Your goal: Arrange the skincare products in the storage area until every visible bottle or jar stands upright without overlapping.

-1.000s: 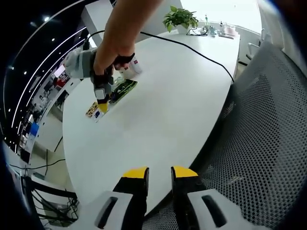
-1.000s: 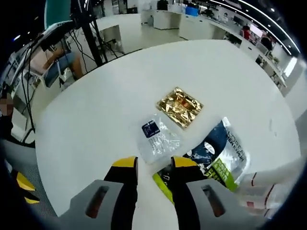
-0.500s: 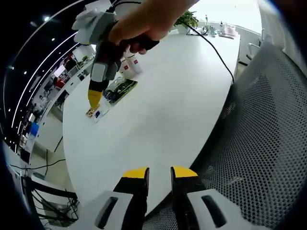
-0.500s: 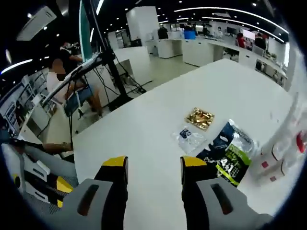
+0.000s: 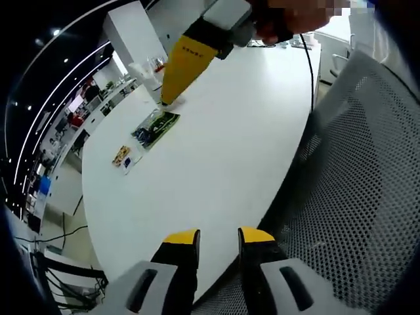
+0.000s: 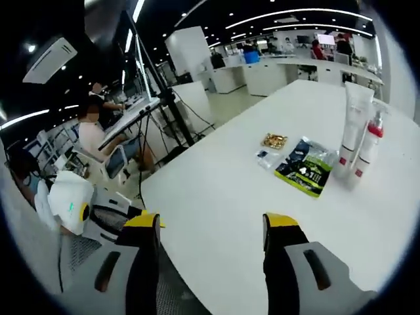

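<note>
Left gripper view: left tool [image 5: 218, 239] low over the near edge of the white counter [image 5: 223, 144], yellow tips a narrow gap apart, nothing between them. Mesh chair back [image 5: 354, 197] beside the counter on the right. Right tool [image 5: 178, 69] comes in from the top, held in a person's hand [image 5: 289, 16], yellow tip pointing down toward the counter's far side; cannot tell from here how its jaws stand. Just past that tip, a green and dark packet [image 5: 155, 126] lies flat. Further left, a small clear packet [image 5: 132, 160] with a gold packet [image 5: 120, 155] touching it. White tubes [image 5: 146, 73] upright behind the tip, partly hidden. A black cable [image 5: 308, 72] runs across the counter's right side.

Right gripper view: right tool [image 6: 211, 223] wide apart, empty, above the counter [image 6: 216, 190] edge. Well ahead, two white tubes [image 6: 354, 131] stand upright side by side, one with a red cap. Just left of them the green packet [image 6: 303, 167] lies flat, then the clear packet [image 6: 268, 157] and gold packet [image 6: 274, 140], close together. A seated person [image 6: 98, 141] off the counter to the left.
</note>
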A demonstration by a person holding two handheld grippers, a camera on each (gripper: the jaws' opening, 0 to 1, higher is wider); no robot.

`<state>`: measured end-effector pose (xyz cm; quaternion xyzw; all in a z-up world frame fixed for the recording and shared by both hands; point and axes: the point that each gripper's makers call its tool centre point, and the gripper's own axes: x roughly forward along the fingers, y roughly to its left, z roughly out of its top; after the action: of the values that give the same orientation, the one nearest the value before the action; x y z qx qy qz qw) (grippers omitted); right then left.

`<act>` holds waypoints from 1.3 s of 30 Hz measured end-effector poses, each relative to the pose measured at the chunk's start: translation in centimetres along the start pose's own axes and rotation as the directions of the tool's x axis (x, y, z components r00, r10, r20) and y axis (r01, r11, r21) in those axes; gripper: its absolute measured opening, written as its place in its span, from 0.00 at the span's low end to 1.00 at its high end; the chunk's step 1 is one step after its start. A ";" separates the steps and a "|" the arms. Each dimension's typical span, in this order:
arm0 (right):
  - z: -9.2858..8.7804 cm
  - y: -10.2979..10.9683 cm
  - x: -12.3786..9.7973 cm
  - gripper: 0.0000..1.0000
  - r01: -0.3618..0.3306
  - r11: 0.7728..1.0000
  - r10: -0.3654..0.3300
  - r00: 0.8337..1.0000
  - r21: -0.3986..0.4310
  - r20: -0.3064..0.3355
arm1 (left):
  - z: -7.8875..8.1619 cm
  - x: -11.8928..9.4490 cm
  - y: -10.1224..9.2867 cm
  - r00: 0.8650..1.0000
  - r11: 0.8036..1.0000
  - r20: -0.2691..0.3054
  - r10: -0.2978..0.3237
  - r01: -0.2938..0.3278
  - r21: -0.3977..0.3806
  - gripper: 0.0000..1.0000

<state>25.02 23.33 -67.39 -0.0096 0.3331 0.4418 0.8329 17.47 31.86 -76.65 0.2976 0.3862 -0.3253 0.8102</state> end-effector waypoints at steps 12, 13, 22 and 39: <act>-3.8 0.0 -3.5 0.60 0.161 0.984 -0.159 0.987 -0.077 0.023 | -0.3 0.1 -0.8 0.999 0.999 -0.029 -0.036 0.036 0.006 0.24; -4.1 -0.2 -3.4 0.62 0.178 0.981 -0.177 0.984 -0.078 0.025 | -0.4 0.1 -0.8 0.999 0.999 -0.030 -0.037 0.037 0.007 0.24; -5.1 -1.1 -4.1 0.56 0.276 0.941 -0.281 0.960 -0.195 0.004 | -0.4 0.1 -0.9 0.999 0.999 -0.032 -0.041 0.041 0.007 0.26; -6.3 -1.7 -3.4 0.52 0.280 0.907 -0.302 0.953 -0.314 -0.022 | 0.0 0.0 -0.7 1.000 1.000 -0.004 -0.025 0.025 0.000 0.24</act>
<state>21.57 17.85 -70.83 -0.2039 0.2840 0.3583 0.8656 16.98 31.43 -76.82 0.2935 0.3916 -0.3350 0.8052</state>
